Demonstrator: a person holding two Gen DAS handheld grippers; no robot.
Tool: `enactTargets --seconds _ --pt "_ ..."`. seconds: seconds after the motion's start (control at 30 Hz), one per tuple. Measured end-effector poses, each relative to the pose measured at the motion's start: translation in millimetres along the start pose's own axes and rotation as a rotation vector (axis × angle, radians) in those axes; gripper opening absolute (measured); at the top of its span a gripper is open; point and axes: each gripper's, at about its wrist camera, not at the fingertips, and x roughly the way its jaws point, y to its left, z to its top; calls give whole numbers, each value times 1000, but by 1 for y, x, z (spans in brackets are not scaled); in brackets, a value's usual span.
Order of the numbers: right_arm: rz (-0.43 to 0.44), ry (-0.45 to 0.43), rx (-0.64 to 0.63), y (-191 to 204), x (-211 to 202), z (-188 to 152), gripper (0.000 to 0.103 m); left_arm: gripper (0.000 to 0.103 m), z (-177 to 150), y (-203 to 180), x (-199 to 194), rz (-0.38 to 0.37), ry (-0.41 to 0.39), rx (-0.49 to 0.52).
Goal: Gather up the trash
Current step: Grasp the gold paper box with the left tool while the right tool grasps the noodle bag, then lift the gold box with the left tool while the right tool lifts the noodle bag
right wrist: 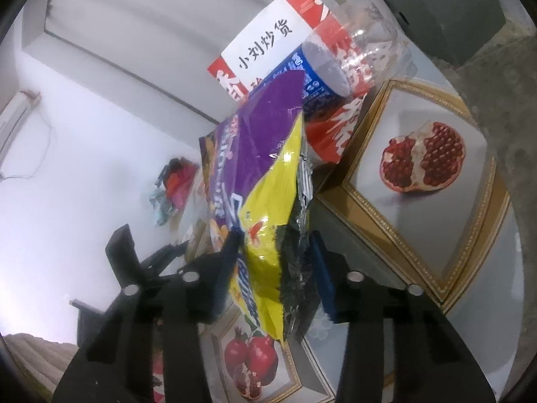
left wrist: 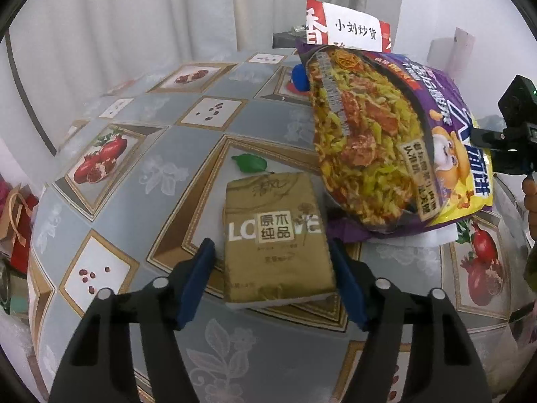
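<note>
A gold tissue pack (left wrist: 277, 238) lies flat on the table, between the blue pads of my left gripper (left wrist: 272, 282), whose jaws stand open around its near end without pinching it. My right gripper (right wrist: 275, 272) is shut on the end of a purple and yellow noodle wrapper (right wrist: 265, 174), held up off the table. The same wrapper (left wrist: 386, 134) shows large at the right of the left wrist view, tilted above the tissue pack. The right gripper's body (left wrist: 510, 134) is at that view's right edge.
A red and white snack bag (right wrist: 278, 50) and a clear plastic bottle with a blue label (right wrist: 339, 63) lie behind the wrapper. A small green scrap (left wrist: 250, 163) lies beyond the tissue pack. The round table (left wrist: 161, 181) has a pomegranate-print cloth. Curtains hang behind.
</note>
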Motion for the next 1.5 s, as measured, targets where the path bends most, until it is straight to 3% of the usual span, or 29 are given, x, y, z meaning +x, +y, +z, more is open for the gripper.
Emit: enactTargets --seconds 0.1,0.3,0.67,1.07,1.5 --pt "29 0 6 0 -2 -1 16 56 0 -3 -1 -1 -4 4" --pt "111 9 -1 4 -4 -2 4 54 0 -5 -3 7 -6 -14" --pt "243 -32 23 6 -9 -5 1 53 -5 -8 -14 16 -47 -12" --pt "245 -68 38 -7 -21 -6 1 53 -7 -9 -38 45 -101 -15" --pt "247 -123 48 -6 -41 -30 1 53 -5 -26 -67 72 -159 -17"
